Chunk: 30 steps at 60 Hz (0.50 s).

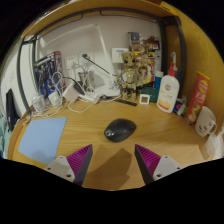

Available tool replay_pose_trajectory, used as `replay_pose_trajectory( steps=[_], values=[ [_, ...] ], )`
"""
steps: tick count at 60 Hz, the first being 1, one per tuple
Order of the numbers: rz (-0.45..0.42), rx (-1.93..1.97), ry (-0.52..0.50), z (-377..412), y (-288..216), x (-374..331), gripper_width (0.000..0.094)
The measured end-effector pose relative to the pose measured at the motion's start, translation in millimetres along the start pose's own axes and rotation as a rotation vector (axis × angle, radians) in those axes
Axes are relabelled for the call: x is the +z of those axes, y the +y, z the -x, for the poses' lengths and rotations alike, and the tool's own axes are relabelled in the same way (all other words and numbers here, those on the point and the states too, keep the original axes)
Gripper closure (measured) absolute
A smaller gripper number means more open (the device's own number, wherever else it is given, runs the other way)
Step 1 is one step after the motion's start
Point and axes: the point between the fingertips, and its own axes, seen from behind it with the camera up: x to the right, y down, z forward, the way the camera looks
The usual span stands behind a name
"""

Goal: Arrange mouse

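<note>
Gripper (111, 158) was spread wide with nothing in it, hovering over the desk (100, 150). Mouse (120, 128) sat just ahead of the fingers, right of a blue pad (42, 137). Looked untouched, so grabbing and placing were left.

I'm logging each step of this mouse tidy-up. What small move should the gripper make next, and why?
Probably ease straight forward and down toward the mouse. The gripper is open, nothing sits between its fingers, and the mouse lies on the wooden desk just ahead of them, roughly centred on the gap and right of the blue mat.
</note>
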Motion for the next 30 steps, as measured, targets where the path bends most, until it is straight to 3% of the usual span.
replay_pose_trajectory(
  steps=[16,30],
  values=[
    [0.028,-0.031,-0.048,3,-33,62,0.0097],
    [0.03,-0.091,-0.086,18,-55,97,0.0266]
  ],
)
